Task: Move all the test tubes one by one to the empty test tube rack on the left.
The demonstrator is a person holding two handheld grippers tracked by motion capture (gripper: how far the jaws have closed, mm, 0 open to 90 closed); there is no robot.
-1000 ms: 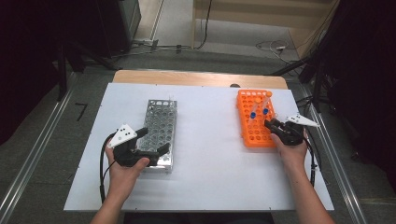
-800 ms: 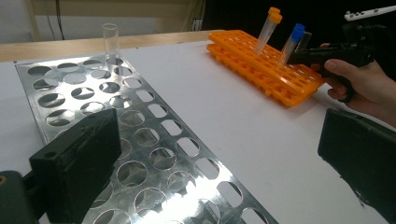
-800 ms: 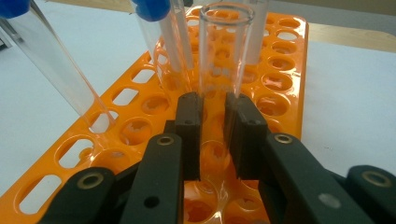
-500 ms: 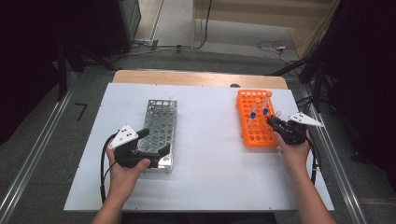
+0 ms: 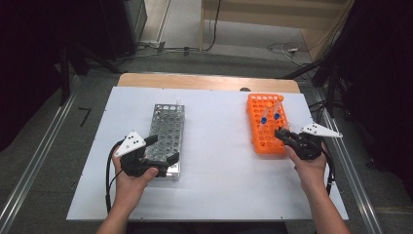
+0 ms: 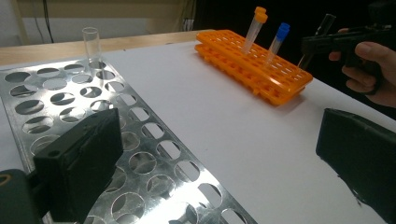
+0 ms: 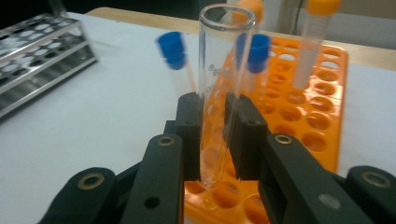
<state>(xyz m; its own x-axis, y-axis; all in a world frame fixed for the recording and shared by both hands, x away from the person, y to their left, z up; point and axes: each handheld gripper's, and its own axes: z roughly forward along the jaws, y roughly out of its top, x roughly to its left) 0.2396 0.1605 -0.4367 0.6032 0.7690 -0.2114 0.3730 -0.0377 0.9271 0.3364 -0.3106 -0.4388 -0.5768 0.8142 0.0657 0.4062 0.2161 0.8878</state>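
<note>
Glass tube stands upright between the right gripper jaws, clamped, above the orange rack (near end). Left gripper jaws apart over the metal rack.

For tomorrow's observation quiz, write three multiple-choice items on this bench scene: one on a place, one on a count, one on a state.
1. Where is the orange rack?
A. right side of the table
B. on the floor
C. on top of the metal rack

2. How many blue-capped tubes stand in it?
A. none
B. two
C. five

3. What is the right tool doing?
A. standing wide open
B. gripping a clear tube
C. gripping a cap

Answers:
1 A: in the high view it lies right of the metal rack.
2 B: two blue caps show there.
3 B: its jaws are shut on the clear tube.
</note>
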